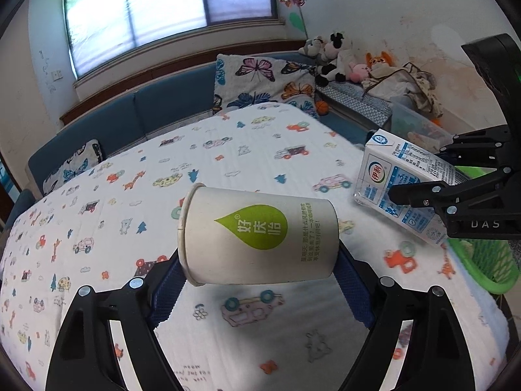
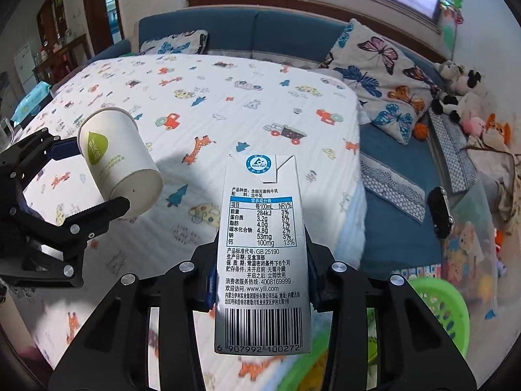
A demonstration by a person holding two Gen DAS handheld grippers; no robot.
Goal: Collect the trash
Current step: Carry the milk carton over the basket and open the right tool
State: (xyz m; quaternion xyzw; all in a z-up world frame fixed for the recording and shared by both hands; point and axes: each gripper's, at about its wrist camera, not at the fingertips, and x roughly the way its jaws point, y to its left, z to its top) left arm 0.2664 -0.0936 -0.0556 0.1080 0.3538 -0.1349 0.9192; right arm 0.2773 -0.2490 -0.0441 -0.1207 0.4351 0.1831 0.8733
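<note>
The left tongs (image 1: 257, 273) are squeezing a white paper cup (image 1: 257, 234) that has a green drop shape printed on its smooth side. The cup is lying sideways in the air above the bed, with blue ridged pads (image 1: 166, 290) pressing on its rim end and its flat bottom end. The right tongs (image 2: 262, 280) are clamped on a tall white and blue milk carton (image 2: 262, 254) with flat sides, small print and a barcode. The carton is sticking up from between the black fingers, also above the bed. The bed is wearing a soft quilted white cover (image 1: 228, 150) with little cars, giraffes and trees. A round green plastic basket (image 2: 443, 312) with holes is sitting low beside the bed, near the carton.
</note>
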